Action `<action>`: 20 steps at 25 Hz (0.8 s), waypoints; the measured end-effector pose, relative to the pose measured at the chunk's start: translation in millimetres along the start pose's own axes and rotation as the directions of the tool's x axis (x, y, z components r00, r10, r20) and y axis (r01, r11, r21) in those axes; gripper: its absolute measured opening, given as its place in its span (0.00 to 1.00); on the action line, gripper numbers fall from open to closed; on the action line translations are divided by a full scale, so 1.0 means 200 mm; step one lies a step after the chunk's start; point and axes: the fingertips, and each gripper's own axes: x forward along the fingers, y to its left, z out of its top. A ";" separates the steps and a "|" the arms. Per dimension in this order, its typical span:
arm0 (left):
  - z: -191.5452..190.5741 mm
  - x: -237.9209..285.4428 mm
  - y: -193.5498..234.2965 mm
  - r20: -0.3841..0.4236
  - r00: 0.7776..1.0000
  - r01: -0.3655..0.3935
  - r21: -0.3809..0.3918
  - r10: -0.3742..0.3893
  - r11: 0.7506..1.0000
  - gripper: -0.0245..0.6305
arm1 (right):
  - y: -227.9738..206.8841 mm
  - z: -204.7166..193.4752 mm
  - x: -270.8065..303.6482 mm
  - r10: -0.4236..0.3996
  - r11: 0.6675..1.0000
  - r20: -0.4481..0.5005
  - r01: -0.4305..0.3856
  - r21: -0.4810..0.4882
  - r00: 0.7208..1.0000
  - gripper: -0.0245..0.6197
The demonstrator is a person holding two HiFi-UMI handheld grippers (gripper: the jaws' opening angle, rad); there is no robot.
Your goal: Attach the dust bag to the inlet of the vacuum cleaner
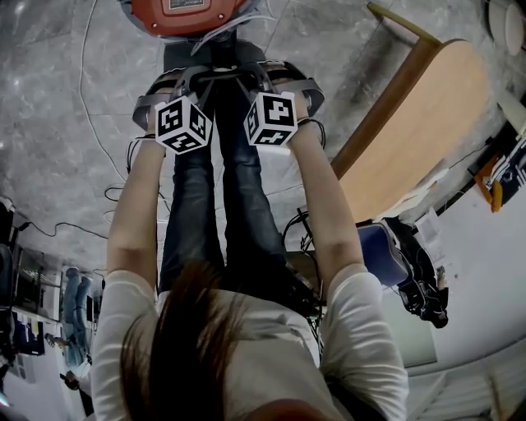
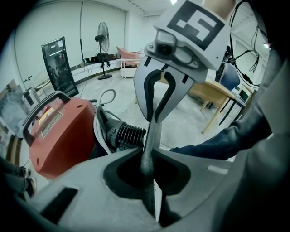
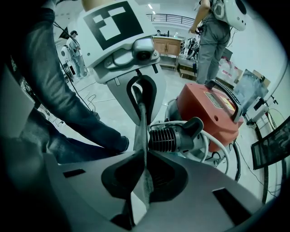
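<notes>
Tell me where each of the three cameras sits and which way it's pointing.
Head view: on the person's head, facing steeply down at the floor and vacuum cleaner; hair, forearms and jeans show.
Left gripper view: on the left gripper, facing along its jaws, shut on the dust bag, toward the right gripper; a jeans leg shows.
Right gripper view: on the right gripper, also gripping the dust bag, facing the left gripper; jeans legs show.
Shared: both gripper views see the dust bag, ribbed hose and vacuum cleaner.
</notes>
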 end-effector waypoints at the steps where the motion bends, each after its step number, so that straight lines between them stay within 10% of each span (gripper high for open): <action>1: 0.00 0.00 0.00 0.001 1.000 -0.002 -0.004 0.002 1.000 0.10 | 0.00 0.00 0.00 0.001 1.000 -0.001 -0.001 0.001 1.000 0.08; 20: 0.01 0.01 0.08 0.005 1.000 0.015 -0.006 -0.015 1.000 0.10 | -0.08 -0.01 0.02 0.027 0.996 0.013 -0.028 0.081 1.000 0.08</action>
